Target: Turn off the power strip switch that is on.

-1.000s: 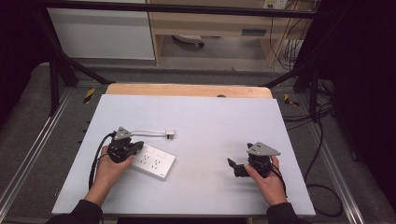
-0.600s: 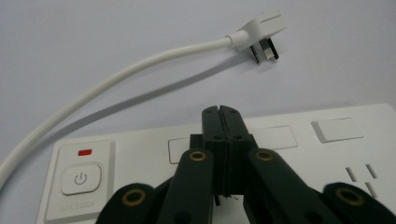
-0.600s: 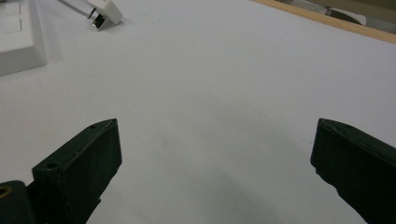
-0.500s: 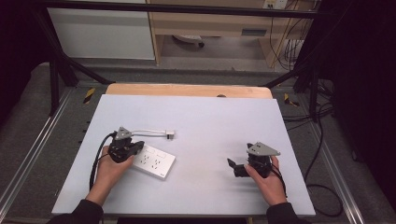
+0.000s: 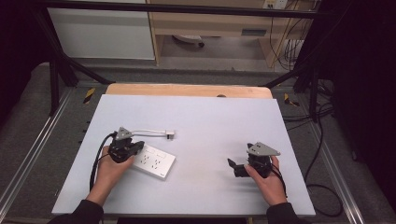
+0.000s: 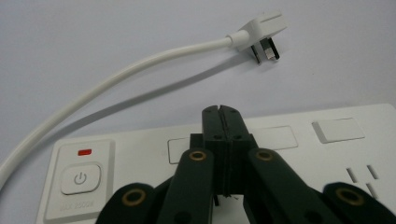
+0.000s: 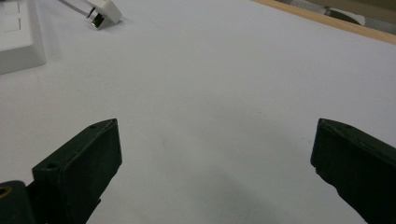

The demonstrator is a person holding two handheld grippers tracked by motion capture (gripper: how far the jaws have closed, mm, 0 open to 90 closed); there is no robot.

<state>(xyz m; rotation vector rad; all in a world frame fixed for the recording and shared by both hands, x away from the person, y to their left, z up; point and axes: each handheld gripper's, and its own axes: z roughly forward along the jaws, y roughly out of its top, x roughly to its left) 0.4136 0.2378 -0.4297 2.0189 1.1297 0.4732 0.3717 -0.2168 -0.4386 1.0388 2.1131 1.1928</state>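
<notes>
Left tongs (image 6: 222,114) are clenched with nothing between them, above the white power strip (image 6: 327,154); its plug (image 6: 261,28) lies beyond them. Right tongs (image 7: 212,154) are released over the bare table (image 7: 224,79).

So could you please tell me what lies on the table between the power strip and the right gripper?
Nothing: in the high view the stretch of table between the power strip and the right gripper is bare.
</notes>
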